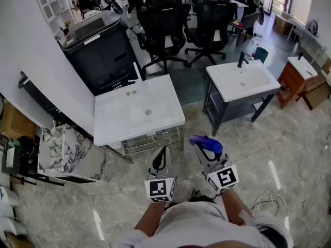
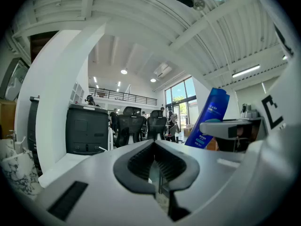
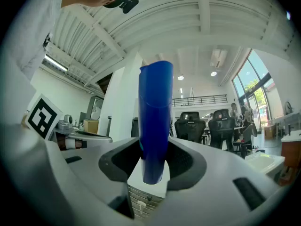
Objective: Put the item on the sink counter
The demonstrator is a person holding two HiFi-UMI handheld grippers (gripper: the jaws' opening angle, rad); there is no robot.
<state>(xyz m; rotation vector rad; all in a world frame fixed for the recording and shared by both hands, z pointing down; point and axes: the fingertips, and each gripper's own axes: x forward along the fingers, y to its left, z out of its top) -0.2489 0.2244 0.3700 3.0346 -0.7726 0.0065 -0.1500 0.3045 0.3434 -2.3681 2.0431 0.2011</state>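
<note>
A blue bottle [image 1: 208, 144] lies between the jaws of my right gripper [image 1: 202, 148], which is shut on it. In the right gripper view the blue bottle [image 3: 155, 112] stands up out of the right gripper [image 3: 153, 161], pinched near its lower end. My left gripper [image 1: 164, 154] is beside it, shut with nothing in it; the left gripper [image 2: 155, 149] has its pads together. The blue bottle [image 2: 207, 119] also shows at the right of that view. The white sink counter [image 1: 111, 125] stands just ahead of both grippers, and both hang over the floor short of its front edge.
A second white sink [image 1: 227, 87] with a black faucet stands to the right. Behind are black office chairs [image 1: 163, 25] and a black cabinet [image 1: 98, 50]. A marble-patterned shelf [image 1: 72, 149] is left of the counter, a wooden cabinet [image 1: 292, 81] far right, a cable [image 1: 264, 198] on the floor.
</note>
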